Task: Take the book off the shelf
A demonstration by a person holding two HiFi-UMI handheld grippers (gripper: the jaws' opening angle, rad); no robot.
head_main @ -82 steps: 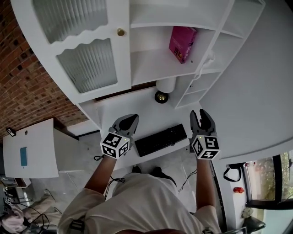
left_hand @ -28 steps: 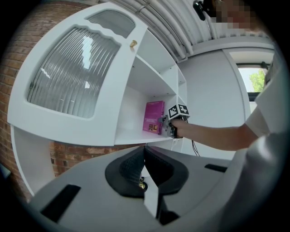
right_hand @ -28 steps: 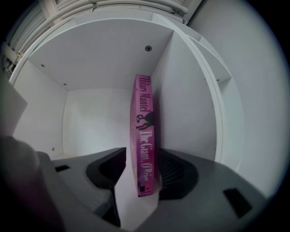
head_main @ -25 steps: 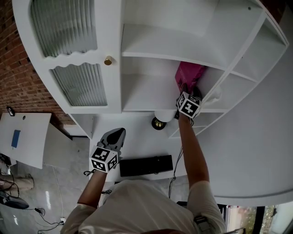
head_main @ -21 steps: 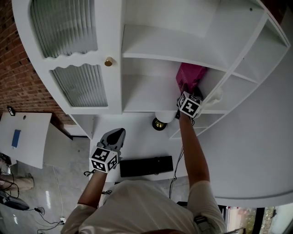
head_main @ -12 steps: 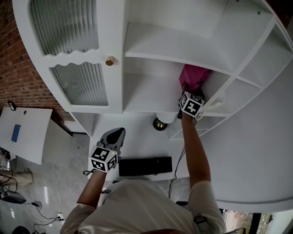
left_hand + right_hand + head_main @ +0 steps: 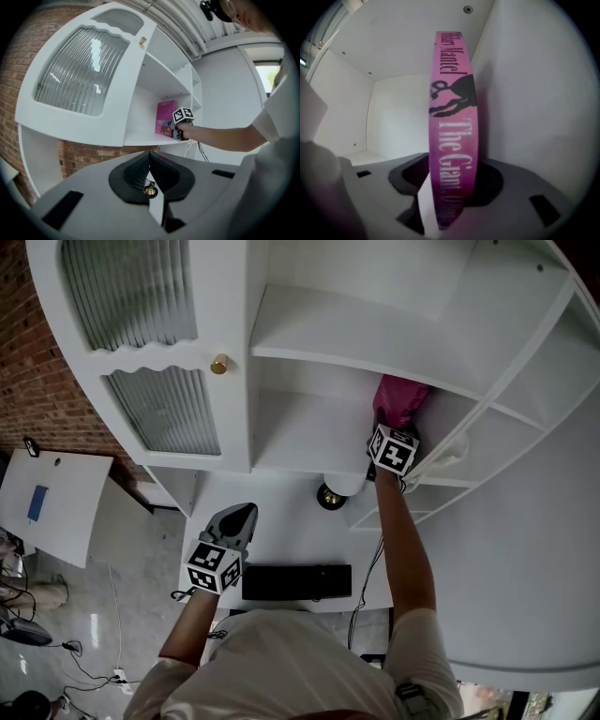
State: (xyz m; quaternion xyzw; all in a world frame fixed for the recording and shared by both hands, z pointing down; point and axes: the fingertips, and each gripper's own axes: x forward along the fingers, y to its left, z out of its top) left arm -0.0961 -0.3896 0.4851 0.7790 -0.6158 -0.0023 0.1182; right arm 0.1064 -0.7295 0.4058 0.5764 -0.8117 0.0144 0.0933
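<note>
A pink book (image 7: 398, 399) stands upright at the right end of a white shelf (image 7: 300, 437), against the compartment's side wall. My right gripper (image 7: 389, 432) reaches up to it at arm's length, and its marker cube hides the fingertips in the head view. In the right gripper view the book's spine (image 7: 453, 122) runs down between the jaws of that gripper (image 7: 452, 187), which are shut on it. The left gripper view shows the same book (image 7: 165, 117) with the right gripper (image 7: 180, 124) at its lower edge. My left gripper (image 7: 239, 514) hangs low above the desk, shut and holding nothing (image 7: 149, 164).
A cabinet door with ribbed glass (image 7: 155, 409) and a brass knob (image 7: 218, 364) stands left of the shelf. Below are a black keyboard (image 7: 295, 581) and a white round lamp (image 7: 342, 484). A white cable (image 7: 450, 448) lies in the compartment to the right.
The right gripper rose from beside the keyboard up to the book on the shelf and has stayed at it over the last second. The left gripper has barely moved.
</note>
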